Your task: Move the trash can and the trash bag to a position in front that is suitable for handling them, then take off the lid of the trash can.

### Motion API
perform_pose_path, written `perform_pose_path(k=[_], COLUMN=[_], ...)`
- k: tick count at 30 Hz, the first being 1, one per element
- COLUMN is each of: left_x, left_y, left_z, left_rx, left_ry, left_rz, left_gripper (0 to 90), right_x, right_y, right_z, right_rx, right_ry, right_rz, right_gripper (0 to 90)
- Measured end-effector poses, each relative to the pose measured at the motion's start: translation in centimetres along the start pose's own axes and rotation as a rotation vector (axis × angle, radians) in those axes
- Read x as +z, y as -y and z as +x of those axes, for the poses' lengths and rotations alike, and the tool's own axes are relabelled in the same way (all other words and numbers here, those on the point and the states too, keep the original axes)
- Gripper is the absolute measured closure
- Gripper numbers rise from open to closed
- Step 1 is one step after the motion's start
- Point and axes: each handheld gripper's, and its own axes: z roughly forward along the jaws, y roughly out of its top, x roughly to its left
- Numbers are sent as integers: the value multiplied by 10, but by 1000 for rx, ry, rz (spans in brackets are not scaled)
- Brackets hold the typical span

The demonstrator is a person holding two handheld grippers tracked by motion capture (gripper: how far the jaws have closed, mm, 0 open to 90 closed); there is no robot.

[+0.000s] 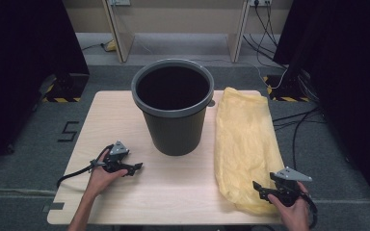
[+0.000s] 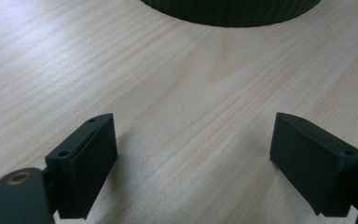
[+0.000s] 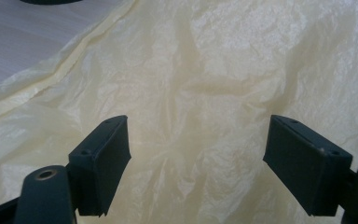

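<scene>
My right gripper point(image 1: 260, 188) hovers with jaws wide apart over the near end of the yellow bag point(image 1: 243, 144) along the tabletop's point(image 1: 173, 192) right edge; my left gripper point(image 1: 136, 168), equally spread and empty, sits near the front-left, before the dark bin point(image 1: 173, 120).

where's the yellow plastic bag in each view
High view: the crinkled pale yellow plastic bag lies flat along the table's right side.
Left gripper view: none of it is visible in this picture.
Right gripper view: the bag spreads behind the open jaws.
Shared landmark: the dark grey round bin, a sliver at top left.
</scene>
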Motion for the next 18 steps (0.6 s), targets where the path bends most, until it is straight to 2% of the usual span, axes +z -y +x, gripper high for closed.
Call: perform_pose_path(k=[10,14,18], left_x=[1,1,1], left_y=[-1,-1,-1], left_z=[1,1,1], left_rx=[1,1,0], left_ry=[-1,-2,-2], left_rz=[2,2,2], left_gripper=[127,127,127], right_x=[8,13,13], right_y=[6,7,7], right_z=[2,6,6], right_rx=[-14,-52,-51], right_ry=[0,16,18], right_rz=[36,56,65], right_gripper=[228,230,229])
